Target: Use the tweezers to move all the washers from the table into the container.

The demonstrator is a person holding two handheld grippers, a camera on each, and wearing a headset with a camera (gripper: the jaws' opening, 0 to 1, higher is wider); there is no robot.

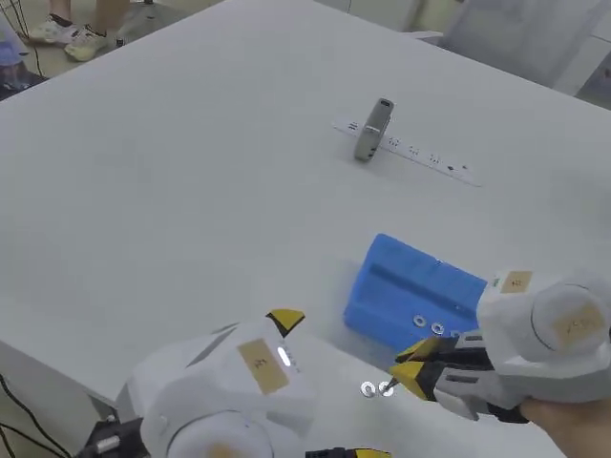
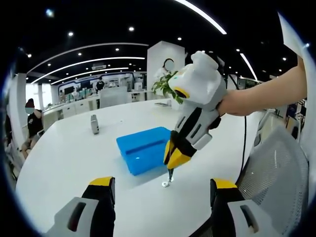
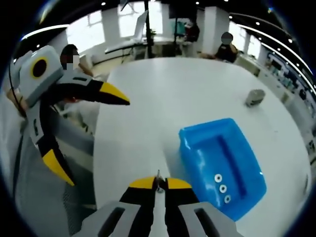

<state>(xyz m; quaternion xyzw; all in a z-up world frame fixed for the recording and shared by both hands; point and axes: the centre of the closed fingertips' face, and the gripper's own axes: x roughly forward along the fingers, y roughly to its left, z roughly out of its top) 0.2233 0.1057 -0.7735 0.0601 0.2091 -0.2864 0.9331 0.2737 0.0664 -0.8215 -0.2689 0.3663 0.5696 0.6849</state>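
We see the right claw [image 3: 159, 184] pinched narrow on the tweezers [image 3: 158, 177], its yellow tips almost meeting around the thin metal; in the head view this claw comes in from the right, low over the white tabletop [image 1: 191, 191], with the tweezers pointing down and to the left. Their tip is right at two washers [image 1: 376, 388] that lie side by side on the tabletop, just in front of the blue container [image 1: 415, 286]; we cannot tell whether the tip grips one of them or merely touches it. Three washers [image 3: 222, 188] lie in a row inside the container, along the end nearest the right claw; the container sits flat on the tabletop, close to its near edge. The left claw [image 2: 163, 190] is spread wide and holds nothing; in the left gripper view its two yellow-tipped jaws stand far apart at the bottom, with the right claw, the tweezers and the two washers beyond the gap; in the right gripper view it hangs off to the left, jaws gaping. A bare forearm [image 2: 256, 96] runs to the right claw. Well apart from the container, farther across the tabletop, a small grey gadget [image 1: 373, 130] rests on a white strip [image 1: 420, 156]; a mesh chair [image 2: 276, 168] stands beside the tabletop.
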